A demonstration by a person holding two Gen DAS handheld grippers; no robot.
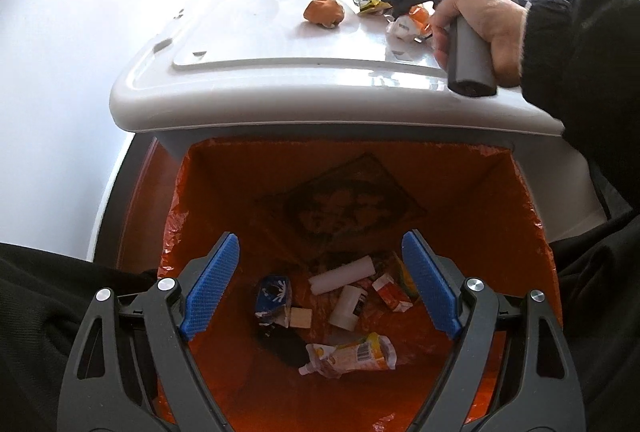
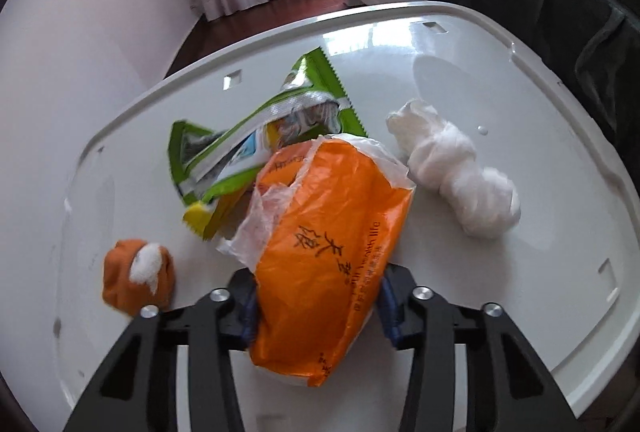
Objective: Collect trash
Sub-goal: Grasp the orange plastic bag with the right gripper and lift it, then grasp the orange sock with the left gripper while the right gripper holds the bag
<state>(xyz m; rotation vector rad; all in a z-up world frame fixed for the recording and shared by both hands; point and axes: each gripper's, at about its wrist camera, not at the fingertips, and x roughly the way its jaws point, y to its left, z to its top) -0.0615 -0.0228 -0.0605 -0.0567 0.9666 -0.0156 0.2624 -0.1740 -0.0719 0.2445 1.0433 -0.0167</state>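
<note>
Our right gripper (image 2: 318, 312) clamps the orange bag (image 2: 328, 244) at lower centre. We should lift straight up, clear of the green wrapper (image 2: 256, 136). Our left gripper (image 1: 320, 284) hangs open over the bin (image 1: 440, 192).

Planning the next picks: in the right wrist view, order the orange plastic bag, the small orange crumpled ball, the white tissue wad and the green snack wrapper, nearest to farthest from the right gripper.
1. Orange plastic bag, between the right gripper fingers.
2. Small orange ball, just left.
3 and 4. White tissue wad, up right, and green wrapper, up left behind the bag: too close to call.
</note>
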